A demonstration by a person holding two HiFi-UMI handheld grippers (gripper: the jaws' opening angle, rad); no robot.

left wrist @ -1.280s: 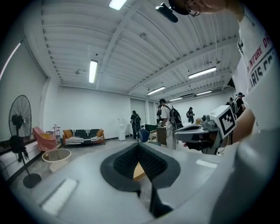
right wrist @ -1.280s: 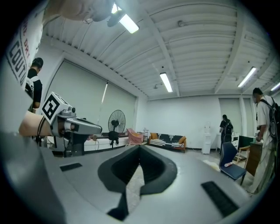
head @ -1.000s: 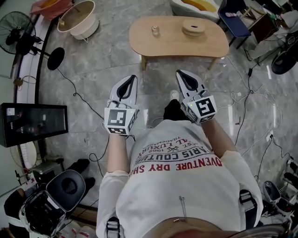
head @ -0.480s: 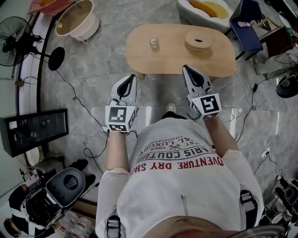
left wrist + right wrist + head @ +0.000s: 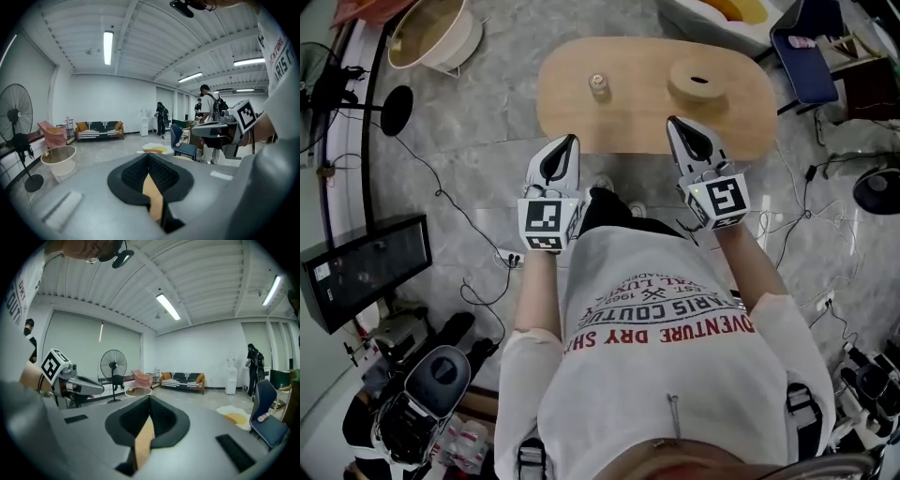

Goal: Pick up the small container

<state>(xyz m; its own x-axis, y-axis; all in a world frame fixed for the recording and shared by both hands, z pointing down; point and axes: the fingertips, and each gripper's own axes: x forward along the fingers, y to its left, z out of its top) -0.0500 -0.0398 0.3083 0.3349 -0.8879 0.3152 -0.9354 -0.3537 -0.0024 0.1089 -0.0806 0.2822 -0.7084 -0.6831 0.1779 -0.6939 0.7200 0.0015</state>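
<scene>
The left gripper [image 5: 570,142] and right gripper [image 5: 674,124], both with jaws pressed together and empty, have advanced from over the floor to the table's [image 5: 637,117] near edge, the small container [image 5: 598,84] standing far-left on it.

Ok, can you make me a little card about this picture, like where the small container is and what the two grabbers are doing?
table: light wood, oval, in front of the person
small container: stands on the table's left part, nothing touching it
round wooden disc: on the table's right part, has a hole in its top
left gripper: jaws shut, empty, by the table's near edge
right gripper: jaws shut, empty, over the table's near edge
job: not picked up yet
</scene>
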